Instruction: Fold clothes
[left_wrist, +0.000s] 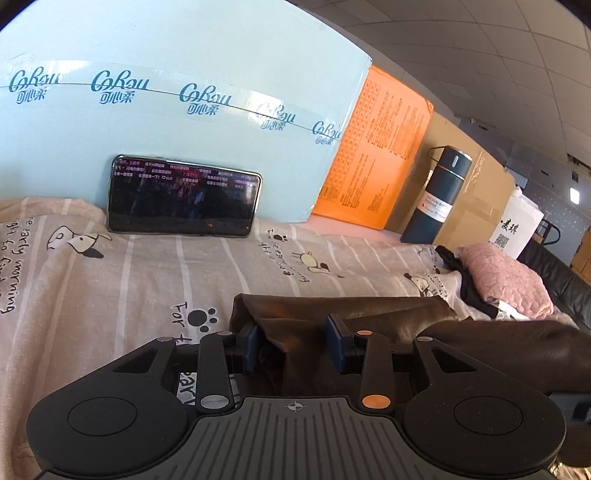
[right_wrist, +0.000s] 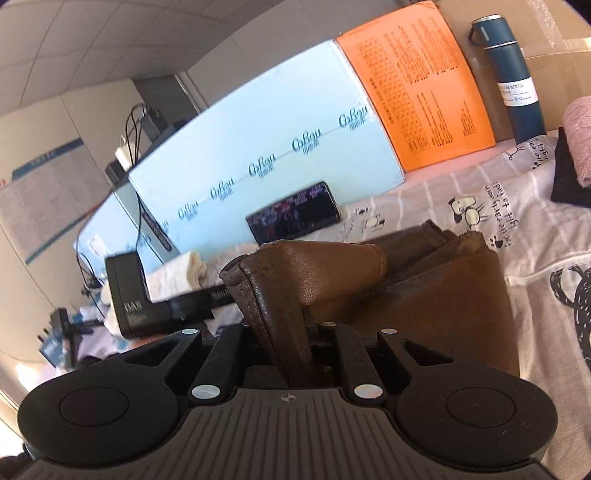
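The right gripper (right_wrist: 295, 332) is pinching the brown leather garment's (right_wrist: 424, 288) seamed corner above the printed sheet (left_wrist: 110, 288); the left gripper's (left_wrist: 295, 343) fingers are standing wide around another fold. Keeping edges aligned matters.

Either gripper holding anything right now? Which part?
Right gripper is shut on the brown leather garment, pinching a stitched seam edge. Left gripper is open, fingers astride the garment, not clamped.

Left gripper (left_wrist: 295, 341) held low, pointed toward 12 o'clock, jaws parted, brown garment (left_wrist: 369, 314) between. Right gripper (right_wrist: 291, 332) tilted up, jaws clamped on garment fold.
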